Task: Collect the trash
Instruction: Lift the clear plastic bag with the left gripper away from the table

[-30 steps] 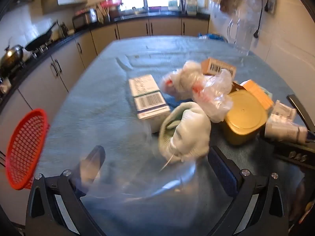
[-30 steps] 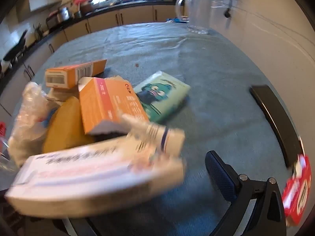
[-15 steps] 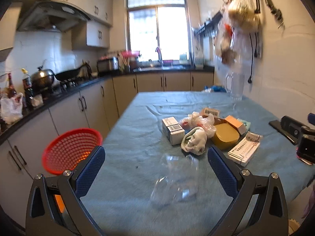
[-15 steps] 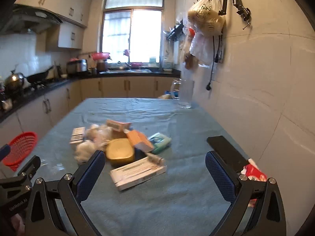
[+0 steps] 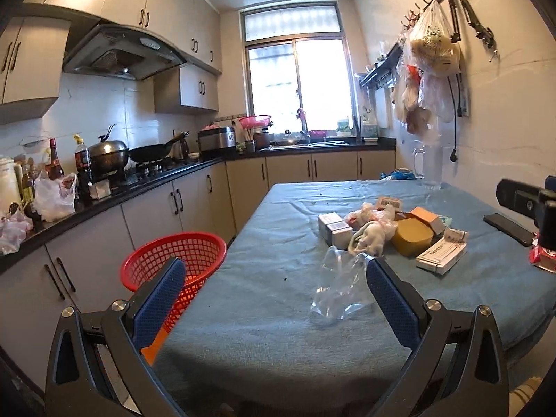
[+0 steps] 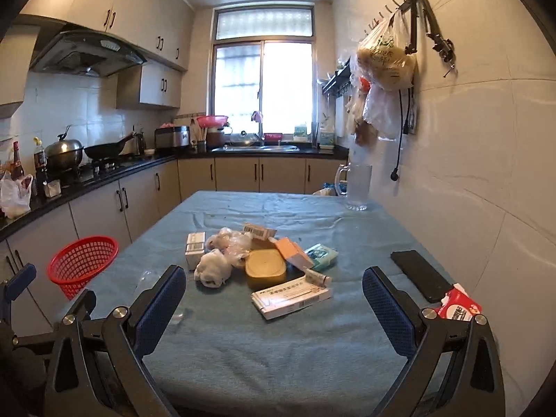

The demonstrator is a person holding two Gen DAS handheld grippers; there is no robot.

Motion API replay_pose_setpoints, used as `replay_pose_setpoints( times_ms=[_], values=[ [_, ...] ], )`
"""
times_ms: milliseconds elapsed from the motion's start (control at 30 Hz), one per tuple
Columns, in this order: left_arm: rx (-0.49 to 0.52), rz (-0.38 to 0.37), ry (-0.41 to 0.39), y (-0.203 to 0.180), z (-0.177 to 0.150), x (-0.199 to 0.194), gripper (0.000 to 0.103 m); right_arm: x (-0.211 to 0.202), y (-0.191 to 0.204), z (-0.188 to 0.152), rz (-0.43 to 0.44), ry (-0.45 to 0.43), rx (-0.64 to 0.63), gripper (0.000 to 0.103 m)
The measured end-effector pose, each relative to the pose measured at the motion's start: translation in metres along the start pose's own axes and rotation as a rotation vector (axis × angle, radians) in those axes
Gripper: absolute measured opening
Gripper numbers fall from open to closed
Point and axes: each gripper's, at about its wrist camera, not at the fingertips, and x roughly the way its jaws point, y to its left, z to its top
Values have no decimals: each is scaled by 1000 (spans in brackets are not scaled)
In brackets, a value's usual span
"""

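A pile of trash lies mid-table: small boxes [image 5: 334, 230], a white crumpled wad [image 5: 370, 241], a yellow lidded container [image 5: 413, 239], a long white box [image 5: 441, 255] and orange boxes [image 6: 293, 252]. A clear plastic wrapper [image 5: 342, 286] lies nearer, just ahead of my left gripper [image 5: 274, 299], which is open and empty. My right gripper [image 6: 274, 299] is open and empty, held back from the long white box [image 6: 292, 295]. A red mesh basket [image 5: 175, 260] stands beside the table's left edge.
The table has a blue cloth [image 6: 243, 354]. A black phone [image 6: 420, 274] and a red packet [image 6: 458, 307] lie at its right edge, a glass jug [image 6: 358, 187] at the far end. Kitchen counters run along the left; bags hang on the right wall.
Both grippers have pulled well back and up from the pile. The right one has let go of the long white box, which now lies on the table.
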Motion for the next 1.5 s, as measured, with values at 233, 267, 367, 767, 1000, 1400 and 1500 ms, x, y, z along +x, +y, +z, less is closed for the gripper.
replay_pose_setpoints(
  times_ms=[233,267,367,767,1000,1400,1500],
  values=[
    [-51,36,0,15,-7,-1,103,6,9,-8,5,24,-18,103],
    [-57,42,6,18,-10,-1,103,6,10,-8,10,27,-23,103],
    [-71,47,12,25,-15,-4,103,8,16,-10,25,31,-40,103],
    [-66,52,24,32,-25,-10,103,20,27,-12,49,65,-56,103],
    [-63,53,13,29,-22,-11,103,20,28,-8,51,54,-49,103],
    [-81,41,-11,27,-8,-11,103,22,31,-1,60,46,-43,103],
    [-68,47,-13,24,-7,-10,103,23,31,0,61,51,-40,103]
  ],
)
